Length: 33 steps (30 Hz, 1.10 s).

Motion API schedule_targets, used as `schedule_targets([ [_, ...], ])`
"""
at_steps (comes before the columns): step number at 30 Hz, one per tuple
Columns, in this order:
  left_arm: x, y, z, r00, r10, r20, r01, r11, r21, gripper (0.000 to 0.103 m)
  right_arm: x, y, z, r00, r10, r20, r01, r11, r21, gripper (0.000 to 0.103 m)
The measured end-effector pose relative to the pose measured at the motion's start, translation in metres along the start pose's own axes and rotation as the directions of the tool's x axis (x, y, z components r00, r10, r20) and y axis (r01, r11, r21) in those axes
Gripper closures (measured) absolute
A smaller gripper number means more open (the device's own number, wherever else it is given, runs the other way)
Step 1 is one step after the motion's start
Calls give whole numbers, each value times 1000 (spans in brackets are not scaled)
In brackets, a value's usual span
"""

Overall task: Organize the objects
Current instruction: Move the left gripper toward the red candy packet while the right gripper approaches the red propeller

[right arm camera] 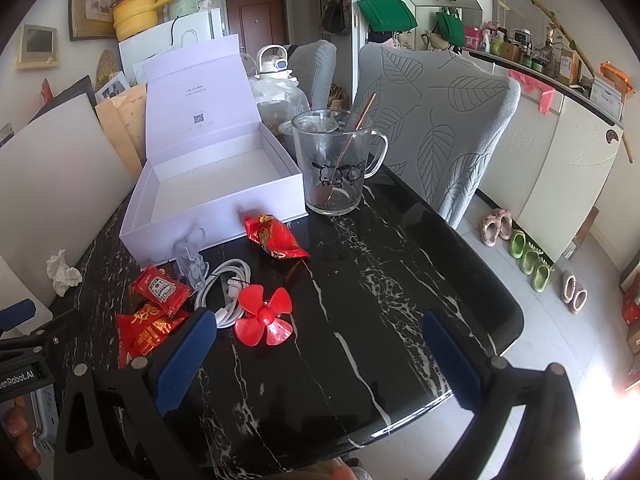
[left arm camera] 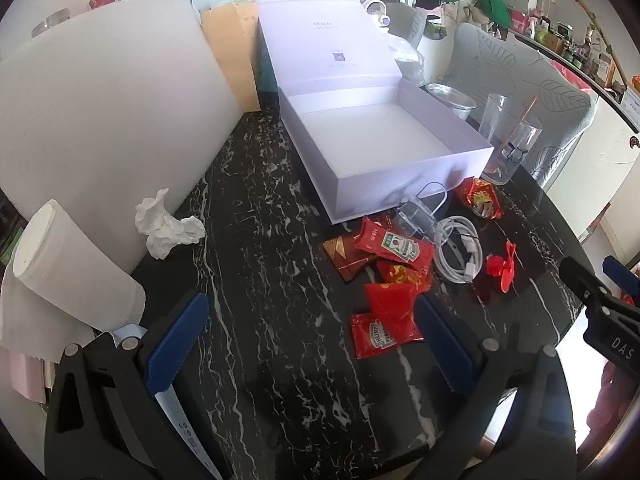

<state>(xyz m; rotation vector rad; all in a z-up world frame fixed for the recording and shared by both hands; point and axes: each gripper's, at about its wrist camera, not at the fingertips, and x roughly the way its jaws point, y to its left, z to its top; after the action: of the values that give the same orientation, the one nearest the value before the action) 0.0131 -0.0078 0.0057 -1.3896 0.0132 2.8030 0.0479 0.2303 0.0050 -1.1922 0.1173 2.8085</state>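
Note:
An open white box [left arm camera: 432, 176] [right arm camera: 224, 196] with its lid up stands on the black marble table [left arm camera: 260, 272] [right arm camera: 380, 280]; its inside looks bare. In front of it lie red ketchup packets [left arm camera: 394, 246] [right arm camera: 160, 288], red snack packets [left arm camera: 480, 198] [right arm camera: 274, 236], a coiled white cable [left arm camera: 460, 248] [right arm camera: 228, 288], a clear plastic piece [left arm camera: 420, 216] [right arm camera: 192, 256] and a red fan blade [left arm camera: 505, 266] [right arm camera: 266, 316]. My left gripper [left arm camera: 312, 340] hangs open over the table, left of the packets. My right gripper [right arm camera: 320, 360] is open too, nothing between its fingers, the fan blade just beyond its left finger.
A glass mug with a spoon [right arm camera: 336, 164] stands right of the box. A paper roll [left arm camera: 72, 272], a crumpled tissue [left arm camera: 168, 228] and a white board [left arm camera: 104, 120] are at the left. A grey leaf-patterned chair [right arm camera: 432, 120] stands behind the table's far edge.

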Motion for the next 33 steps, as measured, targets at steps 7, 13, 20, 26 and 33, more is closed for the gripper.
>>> schedule_targets([
  [7, -4, -3, -1, 1000, -6, 6, 6, 1000, 6, 0, -1, 0, 0, 1000, 3, -1, -3, 1000, -6, 0],
  [13, -6, -3, -1, 1000, 1, 8, -1, 1000, 10, 0, -5, 1, 0, 1000, 4, 2, -4, 1000, -13, 0],
  [20, -9, -7, -2, 1000, -8, 12, 8, 1000, 25, 0, -8, 3, 1, 1000, -5, 4, 5, 1000, -24, 0],
  [26, -11, -9, -2, 1000, -15, 15, 14, 999, 38, 0, -9, 5, 2, 1000, -8, 6, 8, 1000, -27, 0],
  [33, -12, -11, -1, 1000, -25, 14, 25, 999, 45, 0, -9, 5, 2, 1000, -7, 7, 7, 1000, -29, 0],
])
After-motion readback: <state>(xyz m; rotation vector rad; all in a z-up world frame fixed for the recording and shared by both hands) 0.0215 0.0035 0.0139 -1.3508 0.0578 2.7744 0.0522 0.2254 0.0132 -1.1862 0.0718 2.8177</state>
